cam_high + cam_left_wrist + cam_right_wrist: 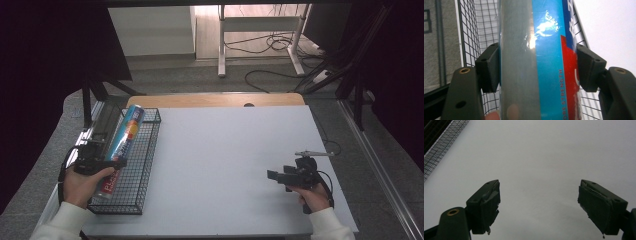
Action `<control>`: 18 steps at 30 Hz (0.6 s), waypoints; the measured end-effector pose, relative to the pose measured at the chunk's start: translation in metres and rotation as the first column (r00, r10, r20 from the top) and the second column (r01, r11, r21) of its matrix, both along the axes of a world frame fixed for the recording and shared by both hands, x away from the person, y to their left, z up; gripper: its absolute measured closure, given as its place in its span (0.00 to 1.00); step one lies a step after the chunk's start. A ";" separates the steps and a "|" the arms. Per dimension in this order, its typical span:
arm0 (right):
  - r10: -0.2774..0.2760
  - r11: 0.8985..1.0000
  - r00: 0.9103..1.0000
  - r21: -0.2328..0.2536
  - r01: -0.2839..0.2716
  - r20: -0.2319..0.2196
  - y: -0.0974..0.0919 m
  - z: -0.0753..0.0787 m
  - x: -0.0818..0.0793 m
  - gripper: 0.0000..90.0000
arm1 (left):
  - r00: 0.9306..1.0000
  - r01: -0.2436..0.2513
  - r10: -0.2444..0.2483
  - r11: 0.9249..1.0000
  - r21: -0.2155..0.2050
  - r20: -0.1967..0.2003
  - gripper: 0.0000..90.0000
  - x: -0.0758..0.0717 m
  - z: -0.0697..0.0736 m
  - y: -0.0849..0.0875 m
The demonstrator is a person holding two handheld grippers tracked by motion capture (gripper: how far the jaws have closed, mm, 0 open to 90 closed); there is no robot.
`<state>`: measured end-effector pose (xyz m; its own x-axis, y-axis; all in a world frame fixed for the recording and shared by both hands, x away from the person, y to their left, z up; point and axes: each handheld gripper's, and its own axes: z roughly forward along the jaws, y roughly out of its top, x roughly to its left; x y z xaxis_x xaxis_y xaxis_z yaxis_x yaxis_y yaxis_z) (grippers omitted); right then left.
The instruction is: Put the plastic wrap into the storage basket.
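A long blue, red and silver tube (122,142) lies lengthwise in a black wire basket (145,165) at the table's left side. My left gripper (95,162) is shut on the tube near its lower end; in the left gripper view the two pads (489,67) press on both sides of the tube (541,62). My right gripper (274,176) rests low over the white table at the right, pointing left. Its jaws stand wide open with nothing between them, the gripper (539,205) over bare table surface.
The white table top (225,165) spreads between the two hands. A corner of the wire basket (439,147) appears at the upper left of the right gripper view. Beyond the table are a desk frame (260,35), floor cables and dark curtains.
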<state>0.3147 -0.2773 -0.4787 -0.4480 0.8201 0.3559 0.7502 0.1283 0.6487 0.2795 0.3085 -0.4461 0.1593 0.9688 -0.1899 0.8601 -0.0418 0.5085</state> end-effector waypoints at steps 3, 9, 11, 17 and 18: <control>0.000 1.000 1.000 -0.004 0.000 0.001 0.000 -0.001 0.000 0.20 | 1.000 0.001 -0.001 1.000 0.028 -0.011 0.35 0.003 -0.005 -0.003; -0.006 1.000 1.000 -0.001 0.006 -0.002 0.000 -0.001 0.000 0.20 | 0.999 -0.004 0.006 0.999 0.040 -0.050 0.35 0.014 -0.018 -0.009; -0.005 1.000 1.000 -0.004 0.005 0.000 0.000 -0.001 0.000 0.20 | 0.998 0.009 -0.003 0.995 0.097 -0.061 0.35 0.016 -0.021 -0.013; -0.005 1.000 1.000 -0.007 0.005 -0.001 0.001 -0.003 0.000 0.20 | 0.994 0.032 -0.012 0.983 0.182 -0.108 0.35 0.023 -0.031 -0.028; -0.006 1.000 1.000 -0.008 0.006 -0.001 0.001 -0.003 0.000 0.20 | 0.993 0.026 -0.006 0.984 0.177 -0.114 0.35 0.025 -0.035 -0.031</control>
<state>0.3149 -0.2765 -0.4817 -0.4426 0.8259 0.3494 0.7514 0.1290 0.6471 0.3040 0.2778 -0.4811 0.1623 0.9862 -0.0324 0.9100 -0.1368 0.3915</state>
